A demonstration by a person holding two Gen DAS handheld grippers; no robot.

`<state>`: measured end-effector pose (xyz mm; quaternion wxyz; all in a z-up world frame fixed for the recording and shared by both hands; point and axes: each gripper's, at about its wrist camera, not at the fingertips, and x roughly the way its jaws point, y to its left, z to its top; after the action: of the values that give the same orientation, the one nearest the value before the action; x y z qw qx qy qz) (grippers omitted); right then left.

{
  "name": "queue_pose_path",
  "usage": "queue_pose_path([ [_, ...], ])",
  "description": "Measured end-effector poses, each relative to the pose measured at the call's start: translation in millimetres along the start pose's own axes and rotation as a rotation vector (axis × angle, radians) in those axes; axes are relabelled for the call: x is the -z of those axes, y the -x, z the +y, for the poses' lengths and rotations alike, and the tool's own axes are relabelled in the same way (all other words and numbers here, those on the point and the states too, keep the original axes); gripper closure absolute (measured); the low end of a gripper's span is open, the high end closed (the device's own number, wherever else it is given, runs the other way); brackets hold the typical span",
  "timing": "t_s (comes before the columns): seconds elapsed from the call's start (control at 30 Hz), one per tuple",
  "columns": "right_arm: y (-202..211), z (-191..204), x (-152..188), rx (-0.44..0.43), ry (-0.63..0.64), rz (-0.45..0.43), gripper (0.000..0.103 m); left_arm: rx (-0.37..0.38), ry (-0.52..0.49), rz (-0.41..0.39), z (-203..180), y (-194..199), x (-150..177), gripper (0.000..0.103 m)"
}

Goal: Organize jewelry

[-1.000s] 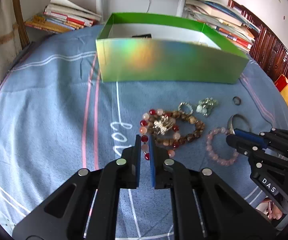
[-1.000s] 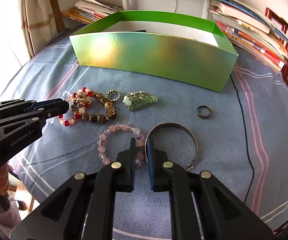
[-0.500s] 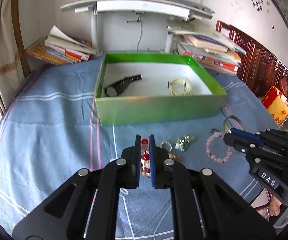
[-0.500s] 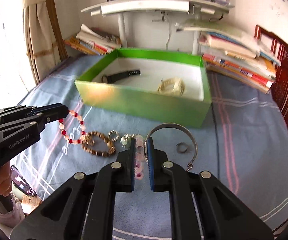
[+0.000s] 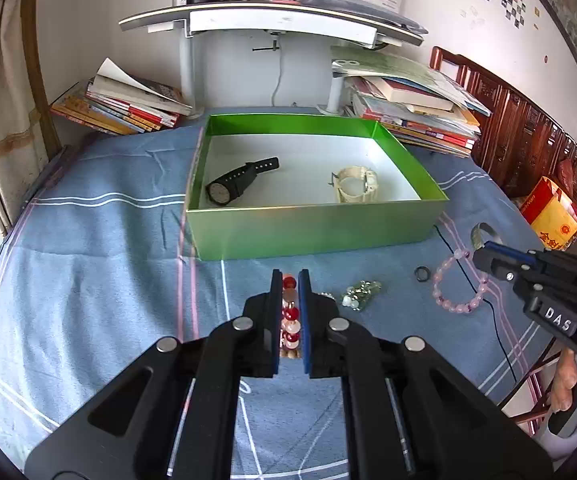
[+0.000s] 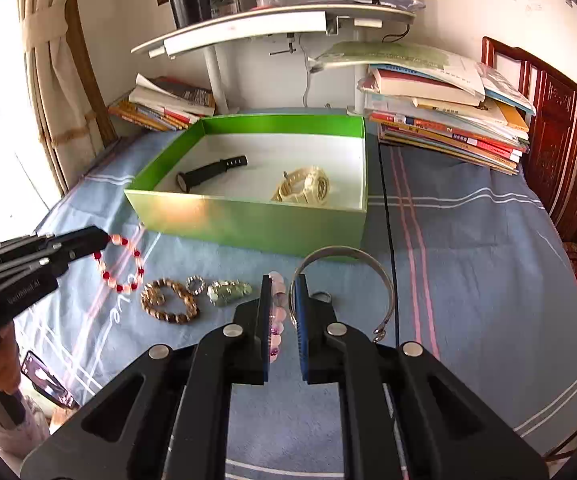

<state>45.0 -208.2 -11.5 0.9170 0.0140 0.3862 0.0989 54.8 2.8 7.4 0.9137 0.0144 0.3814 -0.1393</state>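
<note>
Blue cloth: left gripper clamps red-and-pink bracelet, lifted.

A blue striped cloth covers the table, with book stacks at its far left and far right, a white shelf above, and a phone below the table's edge.

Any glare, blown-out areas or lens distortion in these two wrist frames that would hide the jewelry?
Left wrist view: strong fisheye bending with dark corners, soft sheen on the green box front wall, jewelry sharp. Right wrist view: window side at left blown out white, orange glare patch on the green box front wall; the red and pink bracelet in the left gripper stays readable.
</note>
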Motion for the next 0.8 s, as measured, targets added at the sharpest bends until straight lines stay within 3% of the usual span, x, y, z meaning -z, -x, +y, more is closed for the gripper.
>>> queue_pose_path([
  [0.3, -33.2, -25.6, 19.5, 0.077, -0.045, 0.099, 0.090, 0.012, -0.010, 0.031, -4.9, -10.7, 6.7, 0.095],
  [0.33, -35.6, -31.7, 20.4, 0.100, -0.063, 0.103, 0.086, 0.012, -0.008, 0.034, -4.5, -11.4, 7.0, 0.095],
  [0.43, -32.1, -44.2, 19.0, 0.161, -0.094, 0.079, 0.063, 0.012, -0.004, 0.036, -5.0, -12.4, 8.0, 0.095],
  [0.63, -26.9, -23.4, 20.6, 0.152, 0.006, 0.058, 0.062, 0.016, -0.006, 0.043, -7.4, -15.5, 9.3, 0.095],
  [0.8, -52.7, -8.7, 20.0, 0.172, 0.087, 0.121, 0.064, 0.018, -0.005, 0.053, -7.9, -18.3, 11.8, 0.095],
])
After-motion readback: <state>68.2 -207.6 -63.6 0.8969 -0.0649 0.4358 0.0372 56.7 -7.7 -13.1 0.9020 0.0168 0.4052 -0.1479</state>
